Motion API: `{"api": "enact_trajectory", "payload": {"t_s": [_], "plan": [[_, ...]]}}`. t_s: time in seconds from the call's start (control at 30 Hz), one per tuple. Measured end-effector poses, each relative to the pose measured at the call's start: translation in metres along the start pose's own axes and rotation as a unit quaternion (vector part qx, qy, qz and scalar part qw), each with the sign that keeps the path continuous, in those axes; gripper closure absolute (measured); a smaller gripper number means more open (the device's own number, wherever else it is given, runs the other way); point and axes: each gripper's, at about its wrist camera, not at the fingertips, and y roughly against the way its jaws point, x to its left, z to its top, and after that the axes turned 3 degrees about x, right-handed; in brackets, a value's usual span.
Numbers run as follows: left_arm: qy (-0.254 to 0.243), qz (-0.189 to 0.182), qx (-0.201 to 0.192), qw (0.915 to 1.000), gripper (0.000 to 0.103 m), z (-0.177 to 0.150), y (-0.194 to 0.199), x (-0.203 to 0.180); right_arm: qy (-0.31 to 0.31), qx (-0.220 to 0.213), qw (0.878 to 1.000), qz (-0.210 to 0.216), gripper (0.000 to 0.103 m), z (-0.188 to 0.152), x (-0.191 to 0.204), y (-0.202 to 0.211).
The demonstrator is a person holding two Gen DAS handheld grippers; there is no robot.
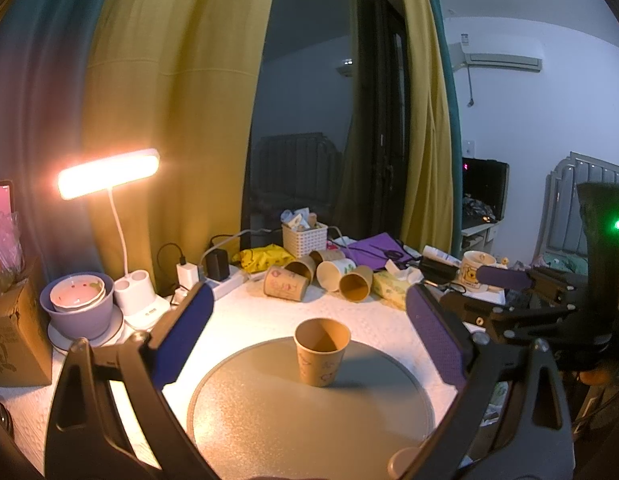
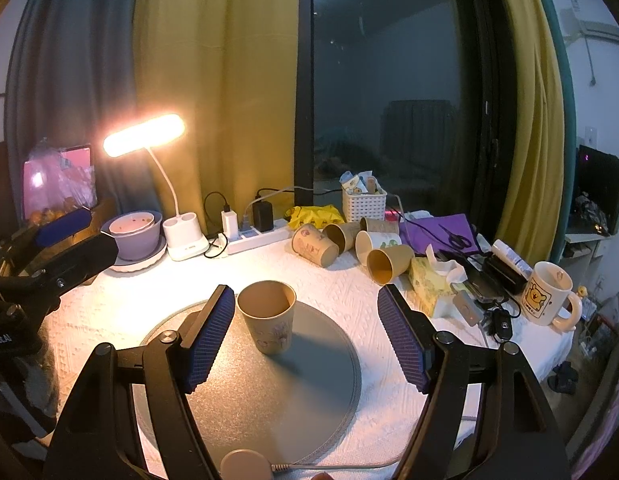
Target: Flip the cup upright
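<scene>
Item: tan printed paper cup (image 1: 322, 351) — stood upright, mouth up, at frame centre on a grey round mat (image 1: 269, 420). Judged light, thin-walled, crushable; best held gently mid-wall. Left gripper (image 1: 309, 328) and right gripper (image 2: 305, 334) — fingers spread, holding nothing.

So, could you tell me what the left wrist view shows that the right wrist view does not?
Only the left wrist view shows the wall air conditioner and the right gripper from the side. Only the right wrist view shows the scissors on the purple cloth and the left gripper from the side. Both show the paper cup upright on the round grey mat, the lit lamp and the cups lying on their sides.
</scene>
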Motion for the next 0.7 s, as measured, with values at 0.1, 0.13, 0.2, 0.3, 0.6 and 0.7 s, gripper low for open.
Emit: {"api": "enact_trajectory", "payload": {"t_s": [0.1, 0.13, 0.2, 0.3, 0.6, 0.7], "plan": [[-0.001, 0.000, 0.000, 1.0000, 0.005, -0.0004, -0.0004, -0.0006, 0.000, 0.000, 1.000, 0.000, 0.026, 0.0003, -0.0003, 0.0001], [-0.001, -0.001, 0.001, 1.0000, 0.005, 0.0003, -0.0004, 0.0003, 0.000, 0.000, 1.000, 0.001, 0.026, 0.0008, -0.0002, 0.0004], [-0.003, -0.004, 0.001, 1.0000, 0.005, 0.0002, -0.0007, 0.0017, 0.000, 0.000, 1.000, 0.001, 0.026, 0.0004, -0.0003, 0.0001], [-0.003, -0.005, 0.000, 1.0000, 0.005, 0.0005, -0.0006, 0.0026, 0.001, 0.000, 1.000, 0.002, 0.026, -0.0007, -0.0006, 0.0002], [-0.004, -0.005, 0.000, 1.0000, 0.005, 0.0003, -0.0003, 0.0025, 0.001, 0.001, 1.000, 0.001, 0.026, -0.0017, -0.0010, -0.0005], [-0.004, -0.005, 0.000, 1.0000, 0.005, 0.0002, -0.0002, 0.0021, 0.001, 0.000, 1.000, 0.001, 0.026, -0.0014, -0.0014, -0.0004]]}}
